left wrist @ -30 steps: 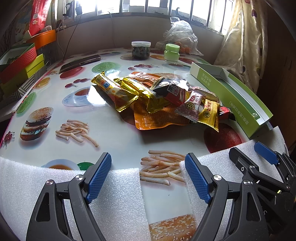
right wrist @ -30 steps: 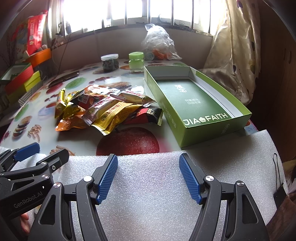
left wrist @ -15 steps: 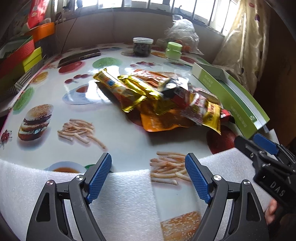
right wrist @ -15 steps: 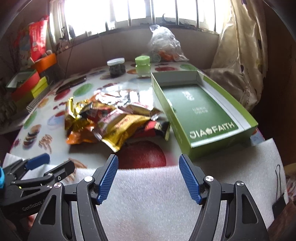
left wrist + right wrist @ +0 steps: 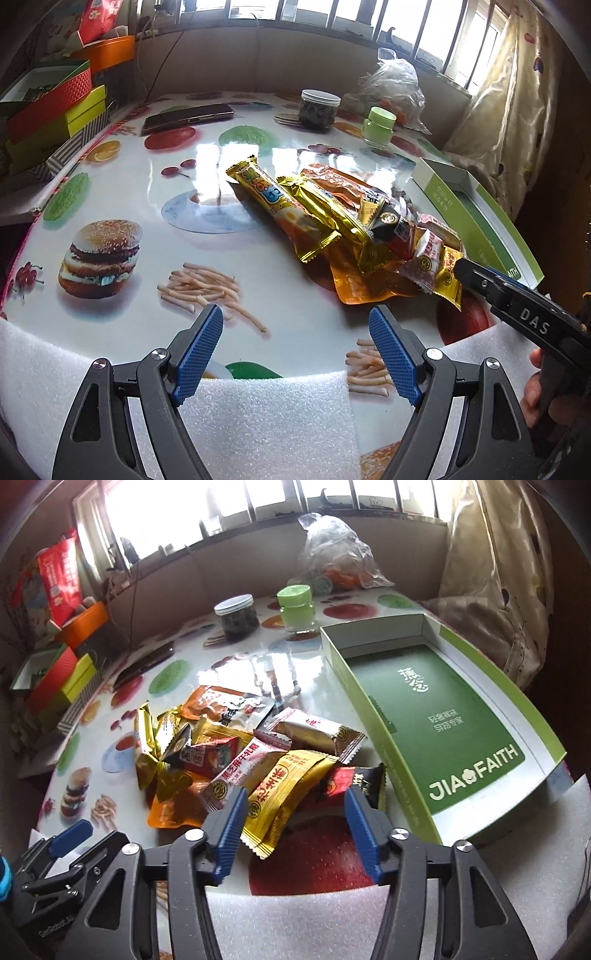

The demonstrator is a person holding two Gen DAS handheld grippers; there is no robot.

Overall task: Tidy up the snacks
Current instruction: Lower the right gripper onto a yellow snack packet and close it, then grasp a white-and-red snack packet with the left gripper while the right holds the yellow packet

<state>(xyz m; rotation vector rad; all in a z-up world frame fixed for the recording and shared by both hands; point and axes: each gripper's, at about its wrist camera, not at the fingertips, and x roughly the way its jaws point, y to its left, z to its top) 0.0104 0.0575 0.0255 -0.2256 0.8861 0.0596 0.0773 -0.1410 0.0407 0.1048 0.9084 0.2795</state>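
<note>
Advanced toward the snack pile (image 5: 236, 753), your right gripper (image 5: 293, 829) now brackets the yellow packet (image 5: 284, 794), jaws apart and gripping nothing. Your left gripper (image 5: 295, 350) hangs spread over bare table (image 5: 147, 206), short of the pile. Just right of the pile lies the green box (image 5: 443, 716), touching it.

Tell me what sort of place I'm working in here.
Probably a home dining corner, not a lab: a table with a food-print cover under a barred window, a floral curtain beside it, and household boxes and jars around the snack pile.

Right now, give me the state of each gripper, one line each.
Left gripper: open, holding nothing, short of the snack pile.
Right gripper: open, holding nothing, its fingers either side of the yellow packet.
</note>
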